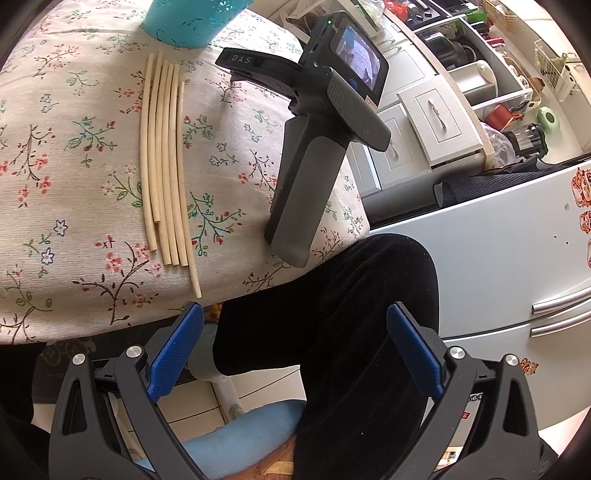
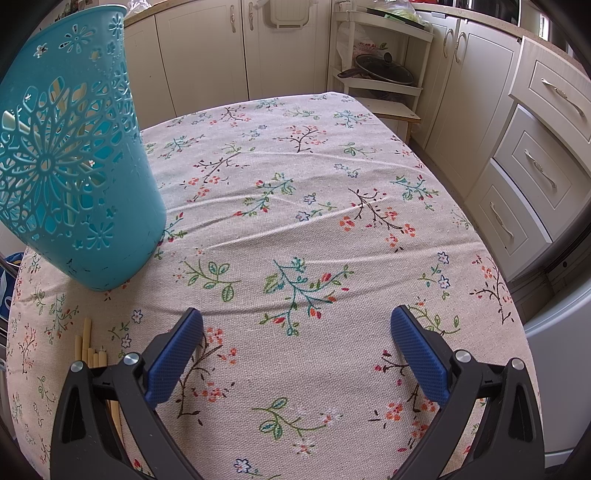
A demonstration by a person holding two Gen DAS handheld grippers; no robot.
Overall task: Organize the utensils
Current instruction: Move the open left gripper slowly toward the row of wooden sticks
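Observation:
Several pale wooden chopsticks (image 1: 166, 166) lie side by side on the floral tablecloth (image 1: 74, 184), below the teal perforated holder (image 1: 188, 22). My left gripper (image 1: 295, 350) is open and empty, held off the table's near edge above a person's dark trouser leg. The right gripper's dark handle and camera body lie on the table right of the chopsticks in the left wrist view. In the right wrist view my right gripper (image 2: 297, 354) stands open and empty over the tablecloth (image 2: 314, 229). The holder (image 2: 74, 158) stands upright at the left. The chopsticks' ends (image 2: 90, 347) show beside the left finger.
A white fridge (image 1: 498, 258) stands right of the table. Cream cabinets and drawers (image 2: 535, 177) line the far and right walls, with a white shelf rack holding a lidded pan (image 2: 384, 70). A blue seat cushion (image 1: 240, 428) sits below the table edge.

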